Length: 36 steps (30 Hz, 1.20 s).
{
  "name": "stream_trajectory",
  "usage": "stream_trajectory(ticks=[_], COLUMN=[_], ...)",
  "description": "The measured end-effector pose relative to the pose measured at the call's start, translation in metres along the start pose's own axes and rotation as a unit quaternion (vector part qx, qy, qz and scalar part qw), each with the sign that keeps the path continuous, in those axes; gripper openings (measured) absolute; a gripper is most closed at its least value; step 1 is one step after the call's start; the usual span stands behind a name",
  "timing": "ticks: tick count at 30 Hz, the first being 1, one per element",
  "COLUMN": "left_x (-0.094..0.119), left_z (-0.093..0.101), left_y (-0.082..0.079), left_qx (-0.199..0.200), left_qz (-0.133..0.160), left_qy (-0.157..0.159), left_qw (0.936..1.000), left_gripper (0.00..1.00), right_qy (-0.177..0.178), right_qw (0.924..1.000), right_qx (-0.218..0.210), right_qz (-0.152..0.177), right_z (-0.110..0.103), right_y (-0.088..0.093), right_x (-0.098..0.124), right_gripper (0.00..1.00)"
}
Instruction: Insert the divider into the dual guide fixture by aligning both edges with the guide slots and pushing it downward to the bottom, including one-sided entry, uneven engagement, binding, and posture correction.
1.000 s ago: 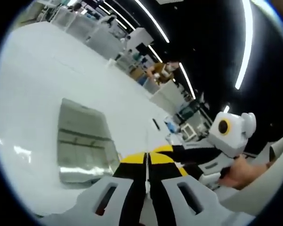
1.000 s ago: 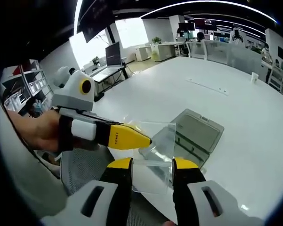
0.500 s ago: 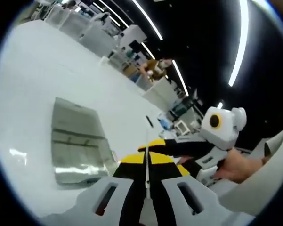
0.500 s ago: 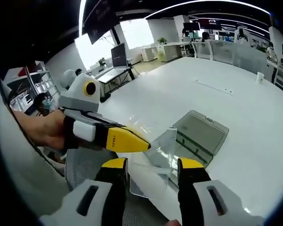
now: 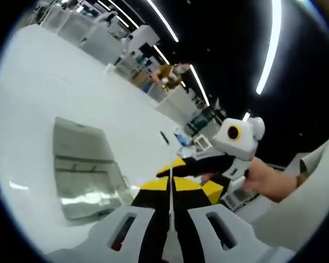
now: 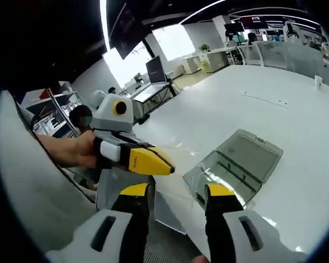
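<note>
Left gripper [image 5: 171,189] has its jaws pinched on the clear divider [image 6: 172,205], held above the white bench [image 6: 273,120] beside the clear fixture [image 6: 238,164], while right gripper [image 6: 175,193] stands wide.

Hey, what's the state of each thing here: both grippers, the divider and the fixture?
left gripper: shut on the divider's edge.
right gripper: open, jaws wide apart.
divider: held in the air, not yet inserted.
fixture: lying on the table, no divider in it.
</note>
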<state>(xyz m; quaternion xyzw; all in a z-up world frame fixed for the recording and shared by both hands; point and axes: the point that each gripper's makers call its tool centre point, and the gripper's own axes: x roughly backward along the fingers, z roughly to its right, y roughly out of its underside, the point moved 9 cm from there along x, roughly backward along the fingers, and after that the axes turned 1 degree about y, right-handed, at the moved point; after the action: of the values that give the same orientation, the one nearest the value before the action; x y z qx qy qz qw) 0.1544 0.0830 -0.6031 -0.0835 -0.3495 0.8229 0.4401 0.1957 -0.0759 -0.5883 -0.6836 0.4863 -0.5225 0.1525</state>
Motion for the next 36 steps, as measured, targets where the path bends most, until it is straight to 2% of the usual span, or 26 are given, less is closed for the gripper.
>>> stream_trajectory(ticks=[1,6,12,20,36], left_x=[0.0,0.002,0.002,0.003,0.003], left_z=[0.0,0.002,0.004,0.009,0.011], left_y=[-0.001,-0.006,-0.009,-0.014,-0.015], left_qx=[-0.001,-0.012,-0.016,-0.021,-0.016], left_qz=[-0.001,-0.012,-0.024,-0.035,-0.044], left_qy=[0.003,0.019,0.042,0.075,0.116], left_qw=[1.0,0.9997,0.9987,0.9964,0.9922], left_gripper=[0.0,0.0,0.0,0.0,0.0], right_qy=[-0.018,-0.04,-0.083,-0.124,-0.187], right_qw=[0.9998,0.9991,0.9963,0.9922,0.9816], right_qx=[0.005,0.004,0.009,-0.001,-0.032], right_qz=[0.001,0.01,0.02,0.019,0.023], right_z=[0.0,0.003,0.001,0.001,-0.001], right_y=[0.0,-0.002,-0.004,-0.002,0.004], right_x=[0.001,0.005,0.006,0.006,0.007], right_gripper=[0.35,0.35,0.31,0.3,0.2])
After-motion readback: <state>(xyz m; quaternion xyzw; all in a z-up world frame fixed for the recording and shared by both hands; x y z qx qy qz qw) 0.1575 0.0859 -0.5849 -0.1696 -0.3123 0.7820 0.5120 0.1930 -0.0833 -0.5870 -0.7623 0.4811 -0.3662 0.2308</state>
